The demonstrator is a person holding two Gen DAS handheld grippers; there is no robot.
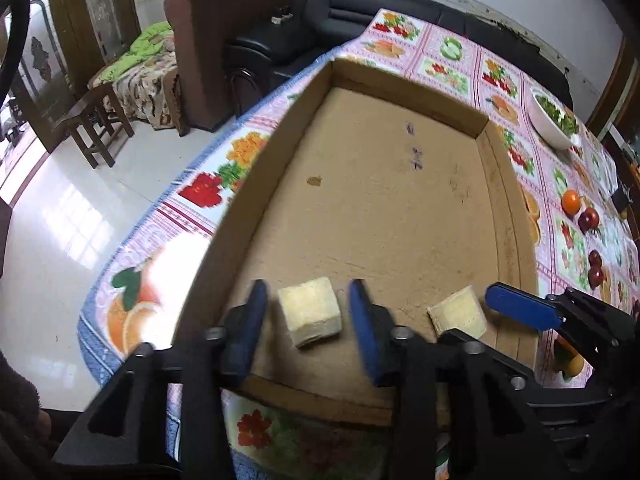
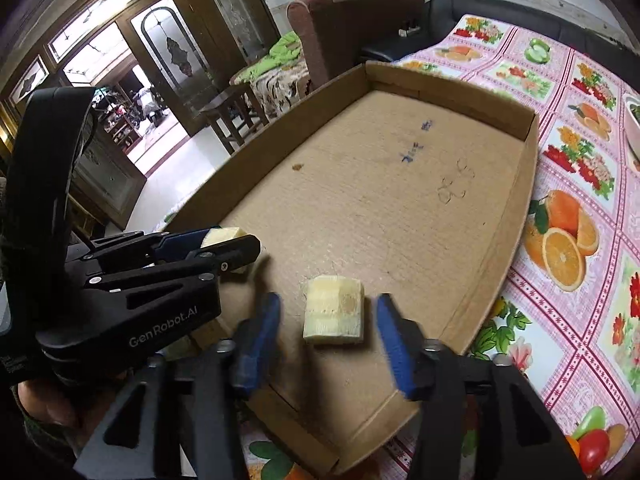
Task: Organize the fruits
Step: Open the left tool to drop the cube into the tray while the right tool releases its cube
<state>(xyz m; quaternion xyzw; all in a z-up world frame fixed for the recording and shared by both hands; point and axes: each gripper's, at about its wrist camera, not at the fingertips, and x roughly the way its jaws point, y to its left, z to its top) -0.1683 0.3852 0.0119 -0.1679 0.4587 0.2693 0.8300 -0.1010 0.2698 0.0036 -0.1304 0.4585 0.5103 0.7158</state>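
A shallow cardboard tray (image 1: 516, 216) (image 2: 520, 200) lies on the fruit-print tablecloth. Two pale yellow fruit chunks sit at its near end. My left gripper (image 1: 308, 312) is open with one chunk (image 1: 310, 311) between its blue fingers, not touching. My right gripper (image 2: 328, 320) is open around the other chunk (image 2: 334, 310), which also shows in the left wrist view (image 1: 458, 312). The left gripper appears in the right wrist view (image 2: 224, 244), partly hiding its chunk (image 2: 222, 235). An orange (image 1: 571, 201) and dark red fruits (image 1: 589, 219) (image 1: 595, 268) lie right of the tray.
A white bowl of greens (image 1: 554, 122) stands at the table's far right. A brown armchair (image 1: 224, 32), a black sofa (image 1: 360, 8) and a wooden stool (image 1: 96, 120) stand beyond the table's left edge (image 1: 160, 208).
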